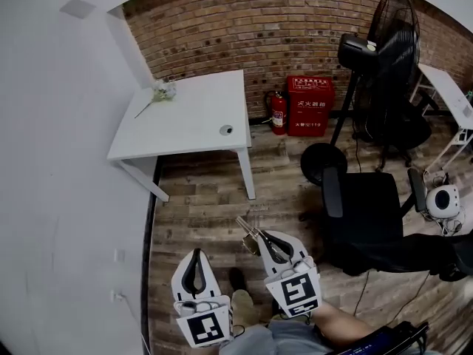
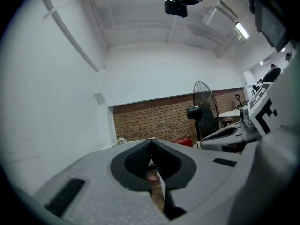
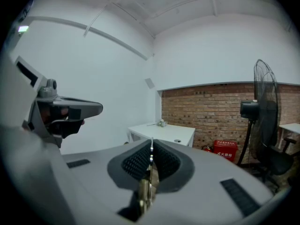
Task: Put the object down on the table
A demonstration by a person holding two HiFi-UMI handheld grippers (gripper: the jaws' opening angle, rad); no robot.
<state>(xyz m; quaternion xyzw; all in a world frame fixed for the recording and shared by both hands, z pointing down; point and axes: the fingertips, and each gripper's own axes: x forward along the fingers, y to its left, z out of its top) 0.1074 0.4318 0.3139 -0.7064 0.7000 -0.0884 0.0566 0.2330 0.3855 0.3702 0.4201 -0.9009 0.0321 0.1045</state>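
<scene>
In the head view, two grippers are showing at the bottom, side by side over the wooden floor [image 1: 207, 198]: the left gripper [image 1: 196, 256] is carrying nothing, and the right gripper [image 1: 264, 239] is clamping one thin metal object [image 1: 245, 227], whose bare end is sticking out past the jaw tips toward the near white table [image 1: 185, 128]. The object is hanging in the air, well apart from that table. Two small things are lying on the tabletop: one pale flower-like item [image 1: 162, 91] near the far corner and one small round piece [image 1: 226, 130] near the right edge. One fire extinguisher [image 1: 278, 113] is standing just beside one red box [image 1: 310, 106] against the brick wall [image 1: 244, 28]. One black fan [image 1: 388, 50] is standing to the right, one black chair [image 1: 366, 213] is sitting near the right gripper, and a second white table [image 1: 447, 91] is showing at the far right edge. In the left gripper view, the jaws are resting closed with their tips meeting and nothing between them. In the right gripper view, the jaws are pressing together on the metal object, which is showing edge-on between the ribbed pads and running up to their tips.
</scene>
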